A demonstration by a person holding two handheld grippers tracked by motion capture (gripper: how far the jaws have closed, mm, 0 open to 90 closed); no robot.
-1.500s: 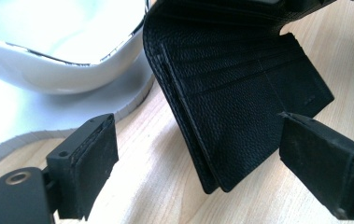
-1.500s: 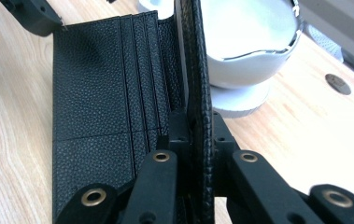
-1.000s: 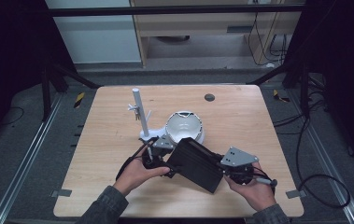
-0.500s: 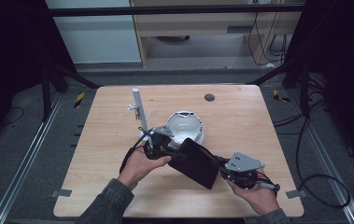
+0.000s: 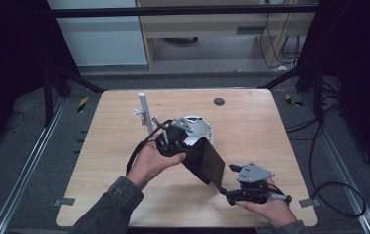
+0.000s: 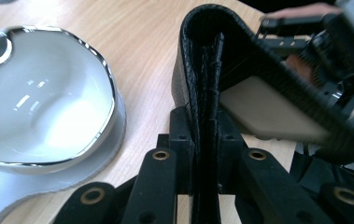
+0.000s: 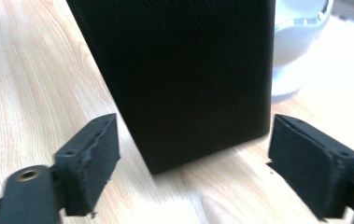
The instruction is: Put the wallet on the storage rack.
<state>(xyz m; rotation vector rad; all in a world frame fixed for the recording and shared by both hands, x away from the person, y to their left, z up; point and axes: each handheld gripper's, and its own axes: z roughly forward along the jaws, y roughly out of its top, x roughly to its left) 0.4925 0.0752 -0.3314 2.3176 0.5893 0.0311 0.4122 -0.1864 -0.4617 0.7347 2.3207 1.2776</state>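
A flat black textured case stands tilted above the table, its upper end raised. My left gripper is shut on that folded upper edge; in the left gripper view the case is pinched between the jaws of my left gripper, which have just been closing. My right gripper sits low at the case's lower corner, and its jaws have just been opening. In the right gripper view the case hangs ahead of my open right gripper, whose pads touch nothing.
A white glossy dome on a round base sits just behind the case, close to my left gripper. A white upright post with small clips stands to its left. A dark round spot marks the wooden table farther back.
The left gripper closed on the case's edge and lifted it, so the case now tilts up. The right gripper let go of the case, opened and sank toward the table.
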